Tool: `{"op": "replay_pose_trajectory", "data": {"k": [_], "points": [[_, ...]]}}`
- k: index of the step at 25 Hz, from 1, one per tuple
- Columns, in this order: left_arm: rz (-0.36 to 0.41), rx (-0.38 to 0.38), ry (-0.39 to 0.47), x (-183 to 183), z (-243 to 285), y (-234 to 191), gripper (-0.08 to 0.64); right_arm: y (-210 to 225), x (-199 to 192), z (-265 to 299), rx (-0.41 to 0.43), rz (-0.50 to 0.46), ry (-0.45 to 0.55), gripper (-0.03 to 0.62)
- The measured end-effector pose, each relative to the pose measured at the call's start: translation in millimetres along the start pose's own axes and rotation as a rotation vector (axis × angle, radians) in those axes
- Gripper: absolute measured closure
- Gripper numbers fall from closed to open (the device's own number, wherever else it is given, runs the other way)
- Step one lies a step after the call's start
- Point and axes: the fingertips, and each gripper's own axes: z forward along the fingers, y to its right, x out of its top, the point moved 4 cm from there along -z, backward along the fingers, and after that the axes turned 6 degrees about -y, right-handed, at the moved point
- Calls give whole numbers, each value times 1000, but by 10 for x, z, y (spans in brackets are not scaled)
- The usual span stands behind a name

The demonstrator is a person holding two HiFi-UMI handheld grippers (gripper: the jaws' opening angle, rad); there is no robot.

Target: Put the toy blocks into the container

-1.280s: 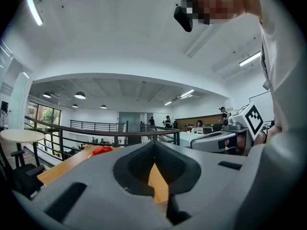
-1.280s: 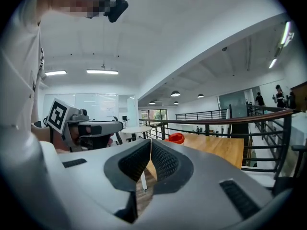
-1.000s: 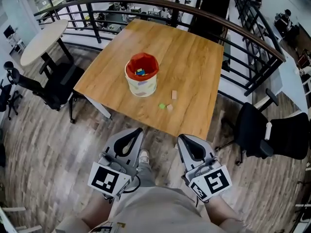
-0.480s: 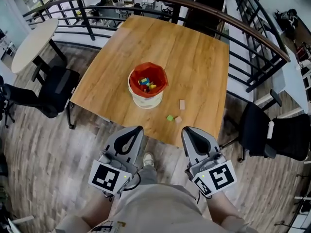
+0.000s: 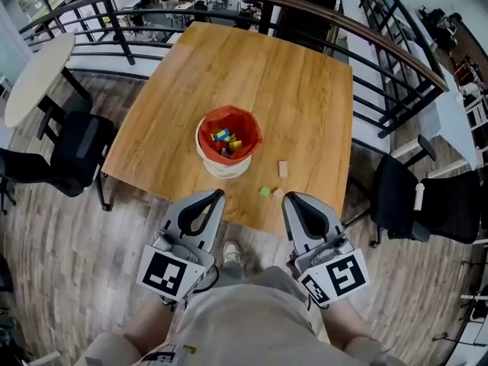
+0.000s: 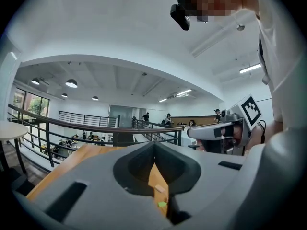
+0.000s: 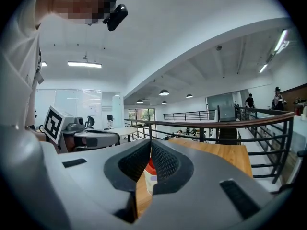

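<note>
A white bucket with a red liner (image 5: pixel 228 145) stands on the wooden table (image 5: pixel 297 90) and holds several coloured blocks. A tan block (image 5: pixel 283 168) and a green block (image 5: pixel 264 191) lie on the table to its right, near the front edge. My left gripper (image 5: pixel 216 195) and right gripper (image 5: pixel 287 197) hang side by side at that front edge, both shut and holding nothing. Through the left gripper's (image 6: pixel 154 146) jaws I see the tan block (image 6: pixel 159 189) and the green block (image 6: pixel 162 204). Through the right gripper's (image 7: pixel 151 145) jaws I see the bucket (image 7: pixel 150 174).
A black railing (image 5: pixel 358 33) curves round the table's far and right sides. Black office chairs stand at the left (image 5: pixel 76 147) and right (image 5: pixel 419 200). A round white table (image 5: pixel 34 75) is at far left. The person's shoe (image 5: pixel 229 252) is on the wood floor below the table edge.
The person and both grippers have come forward to the table; the jaw tips now reach its front edge. The bucket's inside shows more fully. Both grippers stayed shut.
</note>
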Motion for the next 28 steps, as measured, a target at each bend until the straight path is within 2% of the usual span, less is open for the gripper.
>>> {"op": "replay_pose_trajectory", "data": {"k": [2,5,13,16,23,28], "points": [[-16,-15,-16,3,53,29,548,36,4,3,0,3,1,571],[7,-26,-12,4,117,73,548,106,16,-24,0,14,11,571],[-38,-5,-18,68,346,251,548,328,-52,-71,37,13,5,569],[-13,6,-10,64,423,262,548,391,-111,-53,43,23,-6,569],[-10,8,-10,42,536,275,548,579,-254,-7,34,31,-48,568],[-51,2,-90,-87,608,314,548,626,-341,37,66,59,-81,566]]}}
